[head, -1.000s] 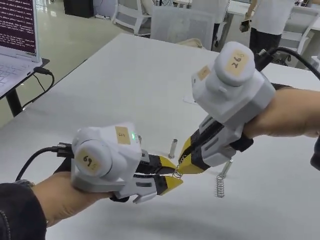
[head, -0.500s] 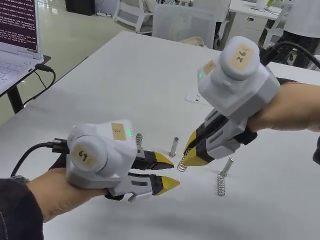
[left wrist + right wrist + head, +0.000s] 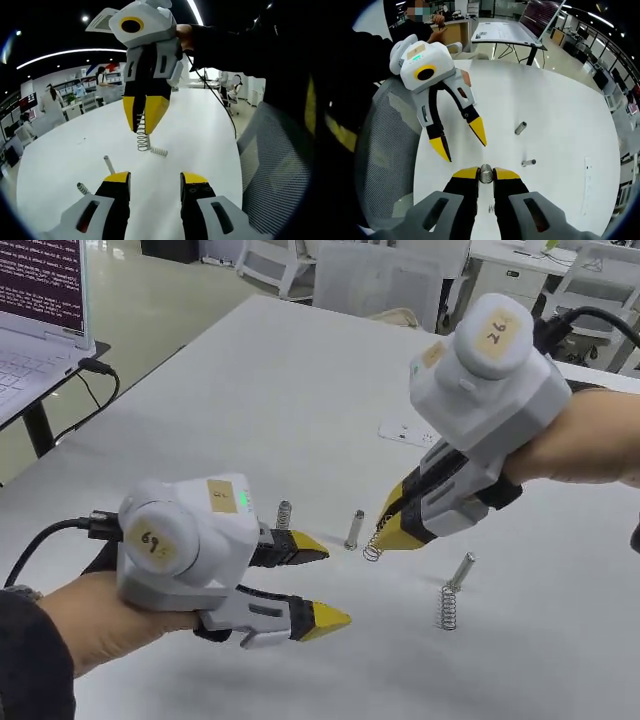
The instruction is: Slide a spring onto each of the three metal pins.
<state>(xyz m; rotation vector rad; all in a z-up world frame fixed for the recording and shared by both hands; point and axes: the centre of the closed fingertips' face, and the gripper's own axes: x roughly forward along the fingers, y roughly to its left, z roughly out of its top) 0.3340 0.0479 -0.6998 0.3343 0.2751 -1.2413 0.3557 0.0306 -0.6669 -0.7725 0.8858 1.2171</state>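
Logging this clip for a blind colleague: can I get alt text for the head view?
The right claw pinches a spring beside a bare upright pin on a white table. The left claw hangs open nearby. A second pin already wears one.

Three pins set in a row on table [image 3: 250, 390], spring-fitted pin [image 3: 284, 515] left, bare pin [image 3: 354, 529] middle, third pin [image 3: 461, 571] right, loose spring [image 3: 446, 608] laid just near of it, held spring [image 3: 374, 545] pinched in right gripper [image 3: 385, 537] just right of bare pin, left gripper [image 3: 337, 585] placed near-left, laptop [image 3: 40, 300] far left.
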